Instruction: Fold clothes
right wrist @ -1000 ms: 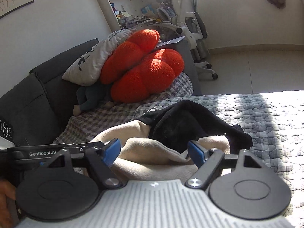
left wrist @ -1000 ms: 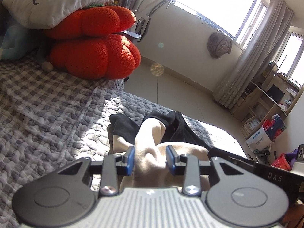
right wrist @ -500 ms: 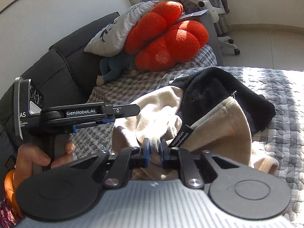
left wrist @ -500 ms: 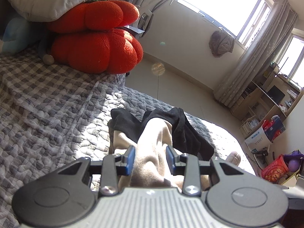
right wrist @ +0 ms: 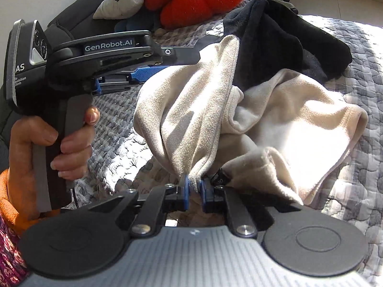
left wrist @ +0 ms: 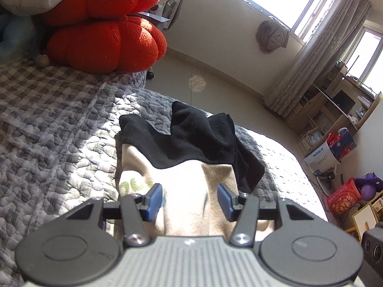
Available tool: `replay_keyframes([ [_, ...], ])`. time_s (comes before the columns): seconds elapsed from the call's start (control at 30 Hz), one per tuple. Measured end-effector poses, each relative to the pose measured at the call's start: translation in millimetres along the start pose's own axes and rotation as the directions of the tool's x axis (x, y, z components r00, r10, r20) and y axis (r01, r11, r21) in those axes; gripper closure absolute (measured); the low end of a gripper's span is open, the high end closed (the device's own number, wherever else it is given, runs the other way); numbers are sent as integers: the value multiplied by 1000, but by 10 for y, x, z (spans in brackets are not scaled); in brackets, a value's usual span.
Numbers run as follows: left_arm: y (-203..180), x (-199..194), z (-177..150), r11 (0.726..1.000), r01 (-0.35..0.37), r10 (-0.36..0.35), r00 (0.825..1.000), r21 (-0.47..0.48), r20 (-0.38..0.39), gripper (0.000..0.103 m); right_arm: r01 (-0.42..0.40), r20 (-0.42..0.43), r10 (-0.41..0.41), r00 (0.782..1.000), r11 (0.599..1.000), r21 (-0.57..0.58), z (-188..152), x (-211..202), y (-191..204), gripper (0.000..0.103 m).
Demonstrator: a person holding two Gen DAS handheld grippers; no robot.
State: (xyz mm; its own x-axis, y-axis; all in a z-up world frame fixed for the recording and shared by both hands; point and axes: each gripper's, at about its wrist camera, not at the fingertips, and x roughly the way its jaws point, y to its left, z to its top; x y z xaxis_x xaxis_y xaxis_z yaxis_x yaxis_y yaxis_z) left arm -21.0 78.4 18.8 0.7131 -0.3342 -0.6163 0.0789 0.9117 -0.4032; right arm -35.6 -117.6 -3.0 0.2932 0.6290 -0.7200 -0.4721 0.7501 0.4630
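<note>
Right tool pinches the crumpled cream garment mid-frame; left tool, just opening, straddles it ungripped; folding barely begun.

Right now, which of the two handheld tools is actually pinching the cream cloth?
The right gripper: it pinches the cream garment, while the left gripper just opened.

We see a cream fleece garment with black parts, bunched at frame centre on the quilt.

bare quilt left of garment; orange cushions block beyond.
</note>
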Motion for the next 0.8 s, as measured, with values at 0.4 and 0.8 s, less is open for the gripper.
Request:
replay_keyframes([
  [0.4,87,-2,-4,999,-37,37,999,-24,-19,70,-76,147,72,986,997,23,186,-387,-133,44],
  [0.8,9,-117,-16,997,59,-60,998,41,24,93,-85,354,17,935,980,177,521,-477,-399,44],
])
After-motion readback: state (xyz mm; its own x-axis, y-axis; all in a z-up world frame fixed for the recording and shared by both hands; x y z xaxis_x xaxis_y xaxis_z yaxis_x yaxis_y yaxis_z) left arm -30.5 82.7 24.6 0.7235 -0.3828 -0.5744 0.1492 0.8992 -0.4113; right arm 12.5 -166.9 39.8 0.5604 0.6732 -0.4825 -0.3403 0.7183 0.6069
